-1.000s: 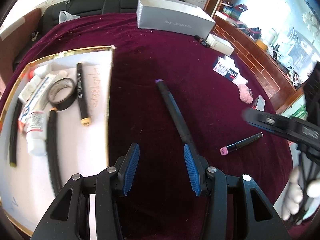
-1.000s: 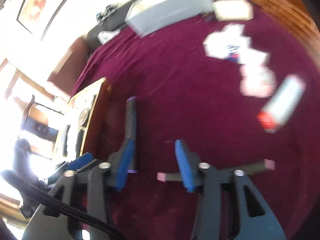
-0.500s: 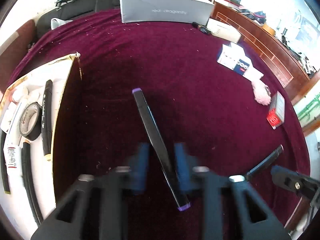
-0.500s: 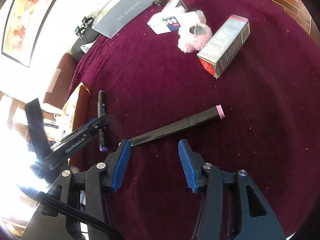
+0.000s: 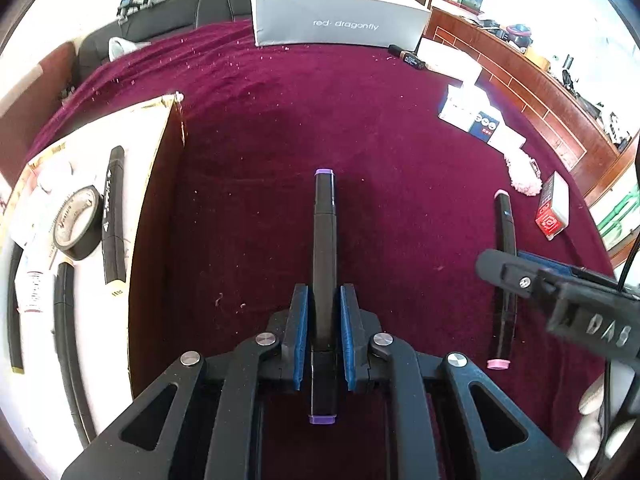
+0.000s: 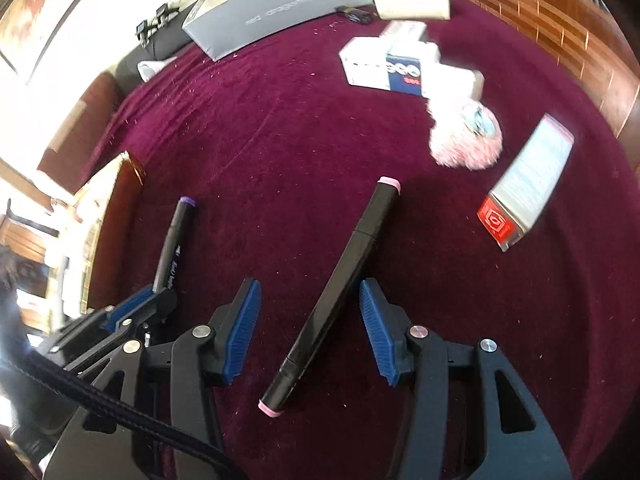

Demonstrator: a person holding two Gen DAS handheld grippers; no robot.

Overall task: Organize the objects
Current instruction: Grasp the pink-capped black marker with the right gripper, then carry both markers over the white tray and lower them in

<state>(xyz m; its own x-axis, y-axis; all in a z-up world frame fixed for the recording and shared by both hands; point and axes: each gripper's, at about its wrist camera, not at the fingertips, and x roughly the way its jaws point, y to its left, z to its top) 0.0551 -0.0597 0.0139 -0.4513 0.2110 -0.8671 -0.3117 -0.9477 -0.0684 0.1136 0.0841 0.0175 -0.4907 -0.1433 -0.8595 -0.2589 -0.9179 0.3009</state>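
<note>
Left tool (image 5: 323,320) clamped on purple-capped marker (image 5: 324,232); right tool (image 6: 310,320) opening, pink-capped marker (image 6: 340,280) lying untouched between pads.

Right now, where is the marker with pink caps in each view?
Left wrist: pink-capped marker at the right, partly behind the right tongs.
Right wrist: centre, between those tongs' open blue pads.
Shared landmark: the grey box at the top.

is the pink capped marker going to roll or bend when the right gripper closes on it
The pink capped marker looks rigid, so bending is unlikely. Its body seems flat-sided and it lies on plush cloth, so rolling is unlikely. Lying askew between the pads, it may pivot.
</note>
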